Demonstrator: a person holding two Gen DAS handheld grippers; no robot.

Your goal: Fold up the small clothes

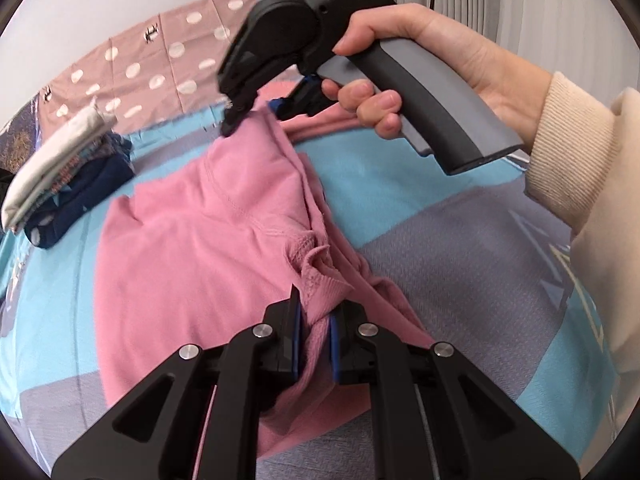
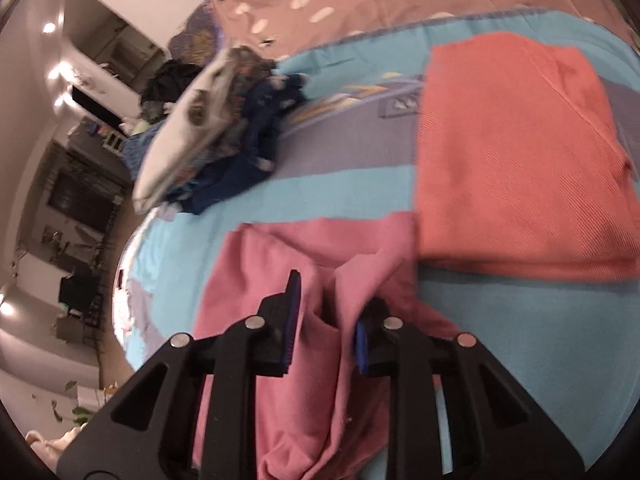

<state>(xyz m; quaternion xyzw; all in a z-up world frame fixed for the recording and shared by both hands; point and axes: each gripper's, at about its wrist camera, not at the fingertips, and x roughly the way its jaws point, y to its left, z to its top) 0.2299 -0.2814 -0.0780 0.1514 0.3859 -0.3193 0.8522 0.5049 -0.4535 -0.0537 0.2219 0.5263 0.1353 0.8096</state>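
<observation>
A pink garment [image 1: 200, 232] lies spread on the bed. My left gripper [image 1: 320, 304] is shut on its bunched ribbed hem at the near end. At the far end, the cloth rises in a peak to my right gripper [image 1: 254, 116], held by a person's hand [image 1: 460, 52] in a cream sleeve. In the right wrist view, a fold of the pink garment [image 2: 256, 264] fills the space between the fingers of the right gripper [image 2: 334, 292], which is shut on it. The stretch between the two grips is slightly raised.
The blue and grey bedspread [image 1: 400, 184] carries everything. A folded orange-red cloth [image 2: 520, 160] lies just beyond the pink garment on the right. A pile of dark blue and white clothes [image 2: 224, 132] sits to the left. A pink polka-dot sheet [image 1: 160, 64] lies further back.
</observation>
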